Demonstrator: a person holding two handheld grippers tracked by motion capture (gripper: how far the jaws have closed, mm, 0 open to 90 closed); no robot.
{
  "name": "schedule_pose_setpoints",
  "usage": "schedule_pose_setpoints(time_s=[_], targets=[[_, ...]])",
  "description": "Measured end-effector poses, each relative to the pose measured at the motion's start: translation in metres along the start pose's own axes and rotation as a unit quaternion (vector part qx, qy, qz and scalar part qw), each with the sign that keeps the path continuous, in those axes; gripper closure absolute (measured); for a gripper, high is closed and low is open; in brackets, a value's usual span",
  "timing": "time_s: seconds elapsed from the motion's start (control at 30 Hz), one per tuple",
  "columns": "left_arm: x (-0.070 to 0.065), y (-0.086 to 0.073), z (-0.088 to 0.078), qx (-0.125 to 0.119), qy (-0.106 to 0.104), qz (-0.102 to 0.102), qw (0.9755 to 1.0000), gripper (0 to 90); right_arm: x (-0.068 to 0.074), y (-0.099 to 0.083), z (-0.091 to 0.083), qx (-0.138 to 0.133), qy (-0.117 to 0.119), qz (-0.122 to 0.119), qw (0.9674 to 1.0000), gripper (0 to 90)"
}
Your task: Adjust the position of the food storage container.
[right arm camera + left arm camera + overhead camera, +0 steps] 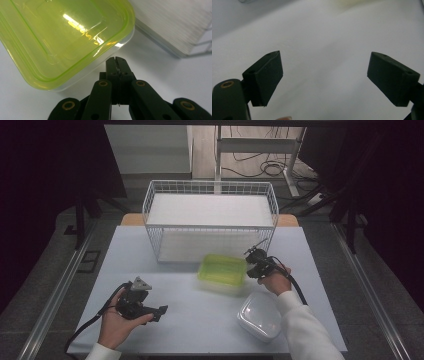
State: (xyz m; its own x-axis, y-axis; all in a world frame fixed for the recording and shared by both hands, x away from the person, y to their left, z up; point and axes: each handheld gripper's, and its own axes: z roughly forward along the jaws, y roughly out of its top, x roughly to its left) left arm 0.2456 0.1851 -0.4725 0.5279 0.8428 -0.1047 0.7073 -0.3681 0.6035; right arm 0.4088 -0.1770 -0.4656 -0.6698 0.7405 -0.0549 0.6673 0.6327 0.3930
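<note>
A clear box with a yellow-green lid (222, 271) (60, 37) lies on the table in front of the wire basket (210, 187). My right gripper (248, 267) (116, 60) is shut with nothing between its jaws, its tips just beside the box's right edge. Whether they touch the box I cannot tell. My left gripper (161, 312) (324, 72) rests low over the bare tabletop at the front left, jaws wide open and empty. A white rounded container (260, 316) sits at the front right, under the right forearm.
The white wire basket stands at the back middle of the pale table (200, 320), with a white liner inside. Dark floor and cables lie beyond. A table frame (260, 145) stands behind the basket.
</note>
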Motion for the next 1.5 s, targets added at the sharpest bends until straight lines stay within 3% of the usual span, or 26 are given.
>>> schedule_pose_setpoints(time_s=[0.2, 0.4, 0.5, 0.53, 0.67, 0.77, 0.8, 0.83, 0.87, 0.93, 0.97, 1.03, 1.07, 1.13, 1.17, 1.2, 1.23, 1.33, 1.43, 1.5], targets=[[0.001, 0.000, -0.001, -0.001, 0.001, -0.001, 1.0000, 12.8, 0.009, 0.009, 0.006, 0.004, 0.001, -0.016, 0.9999, 89.2], [0.000, -0.002, -0.002, -0.008, 0.006, -0.005, 0.9999, 12.7, 0.005, 0.007, 0.003, -0.002, 0.004, -0.009, 1.0000, 89.1], [0.003, -0.004, -0.005, -0.022, -0.005, -0.026, 0.9994, 13.4, 0.000, 0.005, -0.007, -0.016, 0.004, -0.004, 0.9999, 89.1], [0.004, -0.004, -0.005, -0.024, -0.004, -0.031, 0.9992, 13.9, -0.003, 0.003, -0.017, -0.034, 0.005, -0.001, 0.9994, 88.8], [0.007, -0.002, -0.005, -0.031, -0.008, -0.042, 0.9986, 14.5, -0.005, -0.004, -0.029, -0.055, 0.014, 0.006, 0.9984, 86.5], [0.008, -0.001, -0.005, -0.033, -0.011, -0.049, 0.9982, 14.8, -0.008, -0.013, -0.038, -0.074, 0.023, 0.020, 0.9968, 79.7], [0.009, -0.001, -0.005, -0.034, -0.012, -0.051, 0.9981, 14.8, -0.009, -0.016, -0.040, -0.077, 0.026, 0.025, 0.9964, 74.9], [0.009, 0.000, -0.005, -0.035, -0.014, -0.052, 0.9979, 15.0, -0.010, -0.022, -0.044, -0.081, 0.033, 0.043, 0.9953, 61.1], [0.009, 0.000, -0.006, -0.037, -0.015, -0.053, 0.9978, 15.0, -0.010, -0.022, -0.044, -0.081, 0.033, 0.043, 0.9953, 61.1], [0.009, -0.001, -0.007, -0.038, -0.015, -0.054, 0.9977, 15.2, -0.008, -0.029, -0.050, -0.090, 0.044, 0.058, 0.9933, 49.2], [0.009, -0.001, -0.008, -0.040, -0.015, -0.058, 0.9974, 15.4, -0.005, -0.038, -0.058, -0.113, 0.047, 0.071, 0.9900, 42.4], [0.008, -0.001, -0.010, -0.045, -0.019, -0.063, 0.9968, 15.4, -0.004, -0.048, -0.065, -0.140, 0.056, 0.091, 0.9844, 38.5], [0.008, -0.001, -0.011, -0.047, -0.022, -0.066, 0.9965, 15.4, -0.004, -0.048, -0.065, -0.140, 0.056, 0.091, 0.9844, 38.5], [0.008, -0.001, -0.012, -0.051, -0.028, -0.069, 0.9959, 15.5, 0.000, -0.062, -0.075, -0.173, 0.069, 0.108, 0.9766, 34.8], [0.008, -0.001, -0.012, -0.051, -0.028, -0.069, 0.9959, 15.6, 0.000, -0.062, -0.075, -0.173, 0.069, 0.108, 0.9766, 34.8], [0.009, 0.000, -0.013, -0.052, -0.031, -0.070, 0.9957, 15.6, 0.002, -0.070, -0.081, -0.188, 0.075, 0.112, 0.9729, 32.7], [0.011, 0.001, -0.013, -0.054, -0.033, -0.072, 0.9954, 15.7, 0.003, -0.073, -0.083, -0.193, 0.078, 0.114, 0.9713, 32.0], [0.012, 0.001, -0.013, -0.054, -0.031, -0.073, 0.9954, 15.7, 0.005, -0.077, -0.088, -0.193, 0.081, 0.109, 0.9716, 30.1], [0.013, 0.000, -0.013, -0.052, -0.029, -0.071, 0.9957, 15.5, 0.004, -0.085, -0.097, -0.212, 0.089, 0.122, 0.9654, 28.6], [0.012, -0.001, -0.014, -0.051, -0.027, -0.070, 0.9959, 15.3, 0.004, -0.086, -0.098, -0.215, 0.087, 0.124, 0.9647, 28.2]])
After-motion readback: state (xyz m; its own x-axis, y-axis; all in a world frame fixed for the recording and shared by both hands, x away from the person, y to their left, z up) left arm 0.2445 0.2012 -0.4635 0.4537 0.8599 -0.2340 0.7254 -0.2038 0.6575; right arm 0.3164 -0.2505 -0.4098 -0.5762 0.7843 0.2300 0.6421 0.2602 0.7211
